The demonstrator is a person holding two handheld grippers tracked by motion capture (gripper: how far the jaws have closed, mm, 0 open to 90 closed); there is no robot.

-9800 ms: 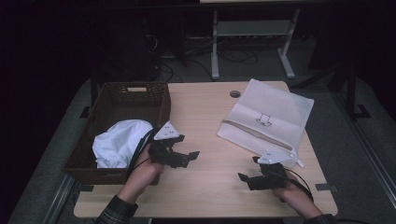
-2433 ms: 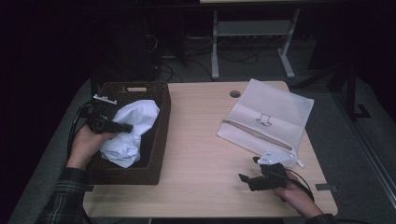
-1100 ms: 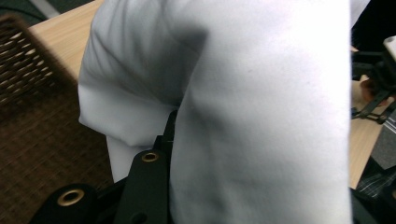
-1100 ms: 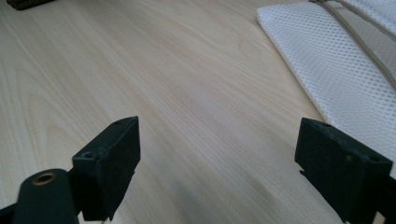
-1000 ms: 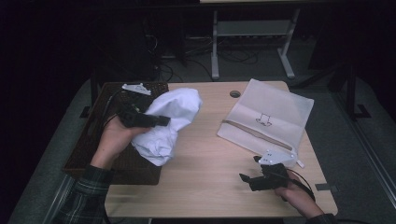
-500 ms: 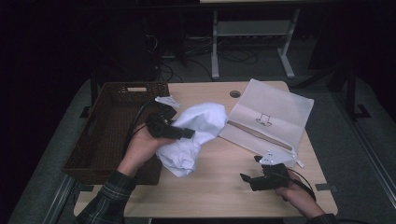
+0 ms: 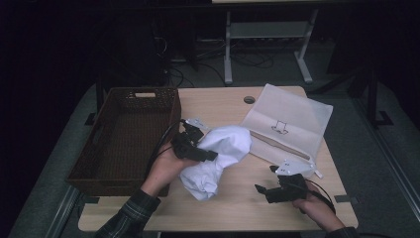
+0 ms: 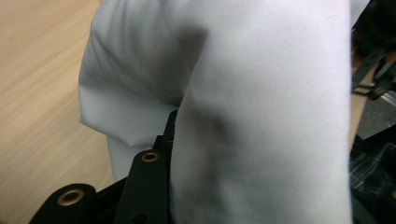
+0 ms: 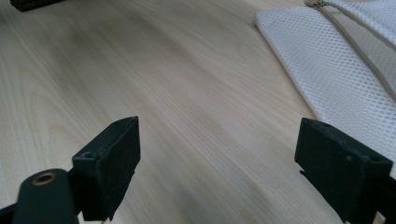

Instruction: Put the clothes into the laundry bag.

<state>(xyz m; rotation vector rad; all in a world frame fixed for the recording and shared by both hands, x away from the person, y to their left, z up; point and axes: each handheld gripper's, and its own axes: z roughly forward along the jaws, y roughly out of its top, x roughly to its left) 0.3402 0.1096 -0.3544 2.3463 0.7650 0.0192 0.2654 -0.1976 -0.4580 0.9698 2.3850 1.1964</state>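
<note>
The left gripper (image 7: 210, 154) is clamped on a white cloth (image 7: 218, 156), its black jaws pinched into the fabric near the upper part of the bundle. In the left gripper view the cloth (image 8: 243, 107) drapes over the jaw in thick folds, with pale wood showing behind it at the left. The cloth hangs from the gripper over the middle of the tabletop (image 7: 233, 203), its lower end bunched close to the wood; whether it touches cannot be told. The left hand (image 7: 166, 168) holds the gripper just beside the right wall of a dark woven basket (image 7: 124, 134), which sits at the left side of the tabletop.

The right gripper (image 7: 270, 191) rests low near the front right edge, held by the right hand (image 7: 317, 208). Its jaws stand wide apart with nothing between them, and the right gripper view (image 9: 219, 172) shows bare wood in the gap. Just beyond it lies a white mesh bag (image 7: 287, 124), flat on the tabletop, with a zipper along its near edge (image 9: 355, 42).
</note>
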